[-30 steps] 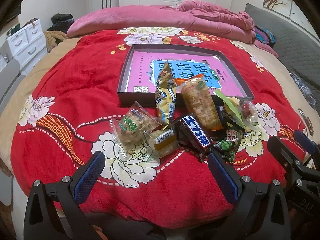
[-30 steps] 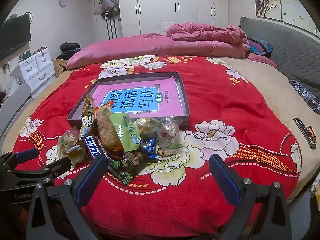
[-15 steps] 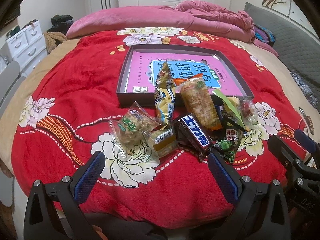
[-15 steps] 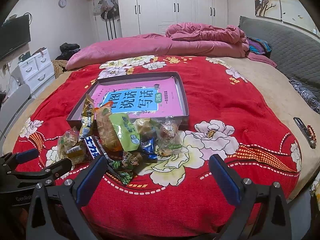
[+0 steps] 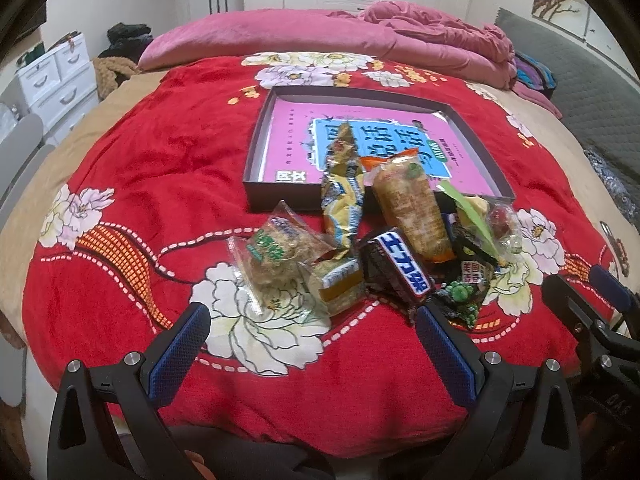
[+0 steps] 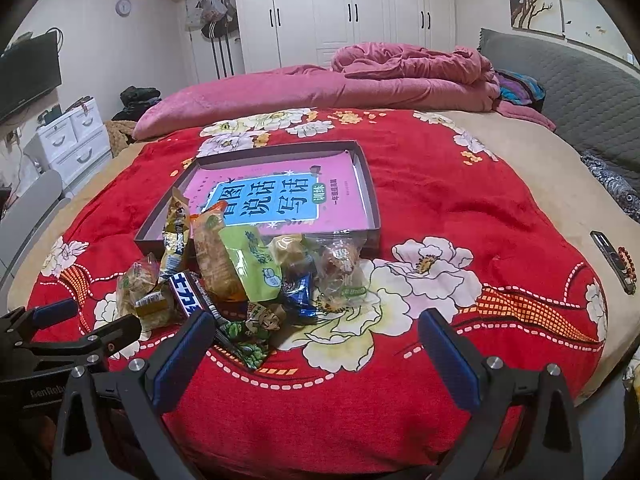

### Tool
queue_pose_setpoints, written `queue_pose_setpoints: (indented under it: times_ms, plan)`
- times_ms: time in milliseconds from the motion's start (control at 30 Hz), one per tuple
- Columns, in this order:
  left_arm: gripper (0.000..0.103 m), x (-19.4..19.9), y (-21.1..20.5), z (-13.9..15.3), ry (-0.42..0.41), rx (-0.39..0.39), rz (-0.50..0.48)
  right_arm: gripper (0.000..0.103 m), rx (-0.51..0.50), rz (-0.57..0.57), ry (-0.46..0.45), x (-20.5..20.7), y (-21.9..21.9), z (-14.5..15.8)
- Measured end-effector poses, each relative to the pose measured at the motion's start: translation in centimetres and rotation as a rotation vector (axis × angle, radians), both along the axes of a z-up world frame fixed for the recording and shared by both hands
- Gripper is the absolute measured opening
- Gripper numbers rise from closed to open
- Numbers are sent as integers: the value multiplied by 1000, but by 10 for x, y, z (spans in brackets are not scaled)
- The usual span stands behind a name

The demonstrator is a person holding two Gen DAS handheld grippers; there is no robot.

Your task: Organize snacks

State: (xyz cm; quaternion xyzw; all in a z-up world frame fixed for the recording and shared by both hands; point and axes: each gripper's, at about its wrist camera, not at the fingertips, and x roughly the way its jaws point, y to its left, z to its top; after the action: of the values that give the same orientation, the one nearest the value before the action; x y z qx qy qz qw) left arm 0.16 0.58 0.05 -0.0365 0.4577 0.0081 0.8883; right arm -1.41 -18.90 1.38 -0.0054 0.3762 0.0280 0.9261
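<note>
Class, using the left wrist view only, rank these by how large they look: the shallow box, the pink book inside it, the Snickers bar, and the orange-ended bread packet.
1. Shallow box
2. Pink book, lying inside the box
3. Bread packet and Snickers bar: too alike to rank, and the bar lies nearer the camera.

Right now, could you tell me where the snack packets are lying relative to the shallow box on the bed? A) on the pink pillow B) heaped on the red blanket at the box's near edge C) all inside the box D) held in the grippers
B: the snack packets sit in a heap on the red blanket against the near wall of the box; two lean over its edge, and both grippers are open and empty.
</note>
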Motion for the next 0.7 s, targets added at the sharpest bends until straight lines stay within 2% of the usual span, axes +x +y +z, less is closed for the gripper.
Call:
queue_pose_setpoints:
  times_ms: [233,367,700]
  plan:
    - [102,2,21,-2,7,-20,63,103,25,-14,4,7,-5,-2]
    - [102,6,38,-6,36,-62,113,103,43,-25,14,12,-10,-4]
    - [102,25,54,-14,51,-94,160,103,66,-43,24,21,-17,-8]
